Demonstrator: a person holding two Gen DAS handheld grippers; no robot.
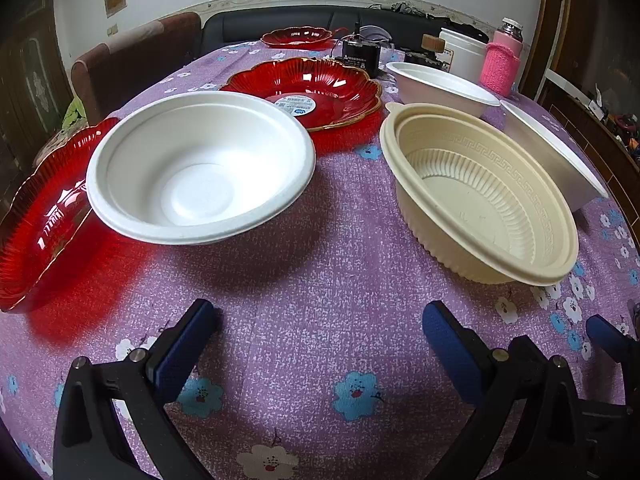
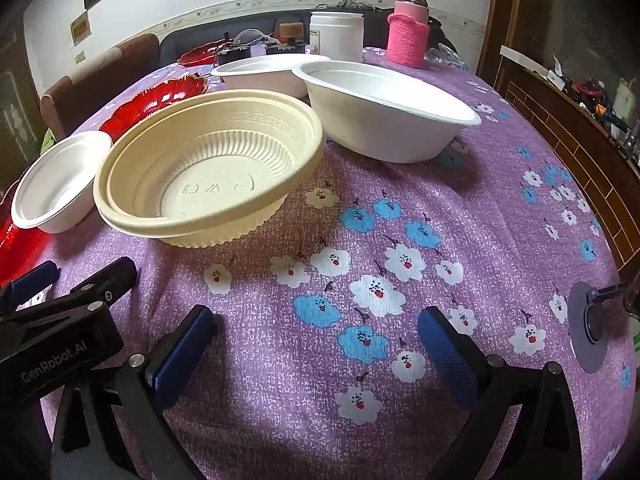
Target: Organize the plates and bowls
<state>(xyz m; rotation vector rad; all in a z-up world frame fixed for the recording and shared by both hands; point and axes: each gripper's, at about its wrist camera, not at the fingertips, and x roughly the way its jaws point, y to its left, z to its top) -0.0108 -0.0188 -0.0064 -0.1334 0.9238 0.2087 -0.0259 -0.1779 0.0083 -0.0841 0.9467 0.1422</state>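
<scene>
Both claws hang low over the counter with their jaws spread wide and nothing between them. The left claw has a white bowl ahead and to its left, leaning with one edge up on a red plate further left. A cream bowl sits ahead and to its right, and a second red plate lies beyond, between the two bowls.

From the right claw, the cream bowl is ahead to the left. Its rim shows a double line, so it may be two bowls nested, though I cannot tell for sure. A large white bowl stands further ahead, slightly right, with another white bowl behind it. A third red plate lies far back, near a white jar and a pink-sleeved bottle.

Nothing appears sorted yet; I judge this as the start, choosing a first piece.

The risks, as I see them:
- The foam-like white bowls look light and soft, so a hard pinch on the rim could dent or crack them.
- The propped white bowl may slide off the plate if nudged.
- The red plates look glossy and glass-like; a thin rim grip could slip, and a drop could chip one.
- If the cream bowl is really two, lifting by the rim may take only the upper one.
- The claws sit close together and could knock each other when reaching for the middle pieces.
</scene>
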